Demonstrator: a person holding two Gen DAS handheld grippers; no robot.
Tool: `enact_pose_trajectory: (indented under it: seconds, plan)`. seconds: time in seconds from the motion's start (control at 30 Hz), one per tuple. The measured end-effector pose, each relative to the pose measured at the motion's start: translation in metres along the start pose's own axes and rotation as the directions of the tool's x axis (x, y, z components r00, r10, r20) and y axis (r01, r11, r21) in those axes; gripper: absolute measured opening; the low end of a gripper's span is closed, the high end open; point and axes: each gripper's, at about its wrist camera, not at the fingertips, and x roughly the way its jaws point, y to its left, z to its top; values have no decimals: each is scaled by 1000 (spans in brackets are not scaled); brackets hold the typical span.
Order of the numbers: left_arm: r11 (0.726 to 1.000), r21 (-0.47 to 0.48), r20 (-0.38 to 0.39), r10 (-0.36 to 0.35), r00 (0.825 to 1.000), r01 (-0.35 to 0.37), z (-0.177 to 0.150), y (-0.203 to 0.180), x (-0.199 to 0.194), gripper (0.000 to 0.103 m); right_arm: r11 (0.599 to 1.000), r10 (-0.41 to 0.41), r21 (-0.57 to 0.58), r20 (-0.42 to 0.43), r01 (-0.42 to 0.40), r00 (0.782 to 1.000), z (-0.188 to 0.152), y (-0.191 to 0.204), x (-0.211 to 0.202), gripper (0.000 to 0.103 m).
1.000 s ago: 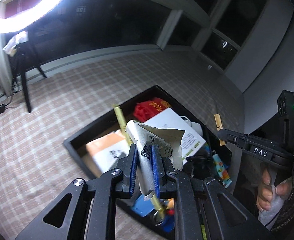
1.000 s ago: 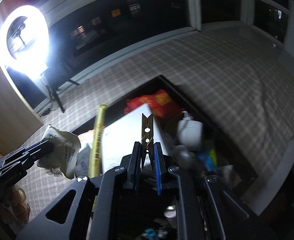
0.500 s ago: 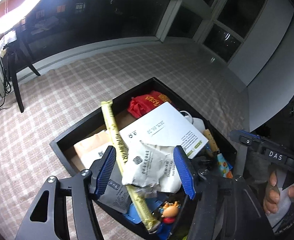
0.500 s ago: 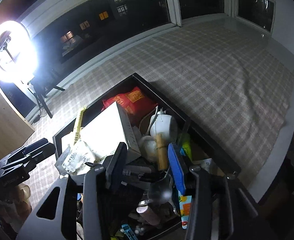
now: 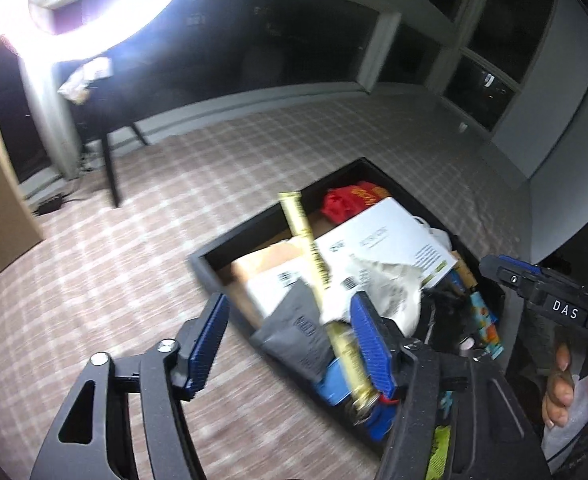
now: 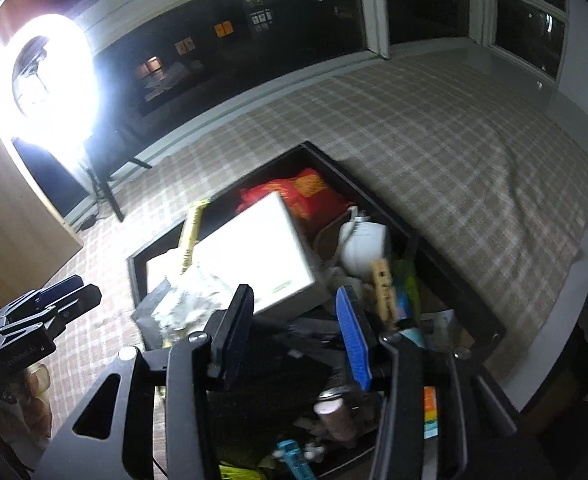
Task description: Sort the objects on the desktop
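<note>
In the left wrist view, the left gripper (image 5: 289,340) sits at lower centre with its blue-padded tongs spread wide and nothing between them. Just beyond them, at centre, the black tray (image 5: 209,264) is heaped: a gold stick packet (image 5: 314,260) lies slantwise across a white box (image 5: 382,236), with a crumpled white sachet (image 5: 382,284) and a grey pouch (image 5: 298,328) toward the near edge and a red packet (image 5: 350,200) at the far corner. In the right wrist view, the right gripper (image 6: 294,332) at lower centre is likewise parted and empty; a wooden clothespin (image 6: 384,288) rests in the tray just right of its blue pad, near a white charger (image 6: 364,244).

Judging by the pile, most of the sorting looks done (nothing loose shows on the cloth around the tray), though what lies outside the frames cannot be told.

The surface is a beige plaid tablecloth (image 6: 454,152) filling the middle and right. A ring light (image 6: 45,76) glares at upper left, and dark night windows (image 6: 294,12) run along the top.
</note>
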Motion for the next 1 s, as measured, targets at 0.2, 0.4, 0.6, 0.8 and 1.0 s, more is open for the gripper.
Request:
enact_pose_trajectory:
  seconds: [0.2,0.4,0.6,0.8,1.0]
  plan:
    - [995,-55,38,87,995,-85,-27,36,-35,71,995,37,-96,13,-35,999,-14,55,-5,43]
    - [979,-109,52,180,982,-174,-60,75,-67,73,976,87,-204,17,-82,996,-34,120,-10,49]
    - [948,-191,38,268,963,-256,-92,120,-91,75,943,130,-312,22,-117,991,-58,183,-16,56]
    - [909,-259,18,344,939,-328,-129,160,-117,76,905,177,-393,6,-160,984,-87,238,-14,58]
    - [873,-308,-9,395,919,-379,-162,188,-137,79,883,217,-419,-38,-213,975,-118,279,1,58]
